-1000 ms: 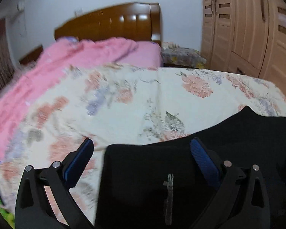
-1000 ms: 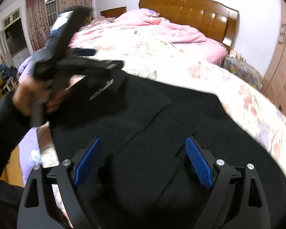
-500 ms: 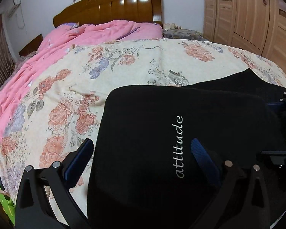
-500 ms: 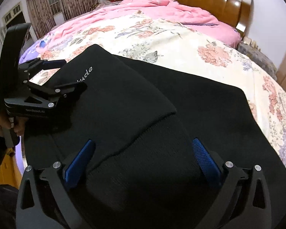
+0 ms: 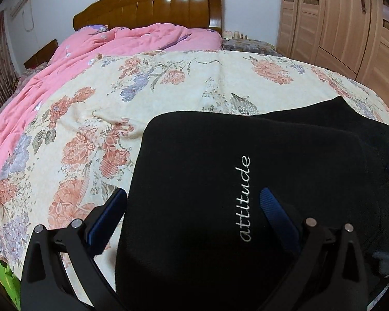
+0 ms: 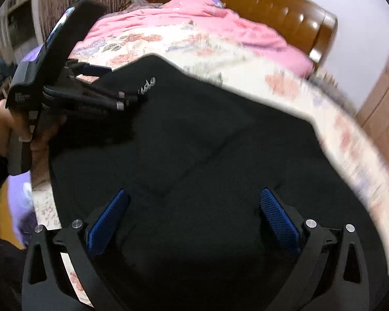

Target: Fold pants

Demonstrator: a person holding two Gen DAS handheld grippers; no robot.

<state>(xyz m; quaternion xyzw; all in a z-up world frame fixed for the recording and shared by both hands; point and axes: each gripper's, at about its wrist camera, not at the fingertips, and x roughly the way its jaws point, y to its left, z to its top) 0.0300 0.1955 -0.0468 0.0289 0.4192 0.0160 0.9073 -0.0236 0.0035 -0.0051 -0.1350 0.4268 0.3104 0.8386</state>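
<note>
Left wrist view: black pants (image 5: pixel 220 181) folded over on floral bedspread (image 5: pixel 168 83), fold looks mid-way. Left gripper (image 5: pixel 192 207) and right gripper (image 6: pixel 194 207) both released. Next: regrasp an edge, fold again.

Bed (image 5: pixel 147 5) with a brown wooden headboard carrying everything here. Floral bedspread (image 5: pixel 168 88), cream with orange and purple blooms, covering most of the mattress. Pink quilt (image 5: pixel 72 59) lying bunched along the far side and up by the headboard. Black pants (image 5: pixel 220 181), folded over, resting directly on the bedspread near its closer edge, embroidered "attitude" facing up.
</note>
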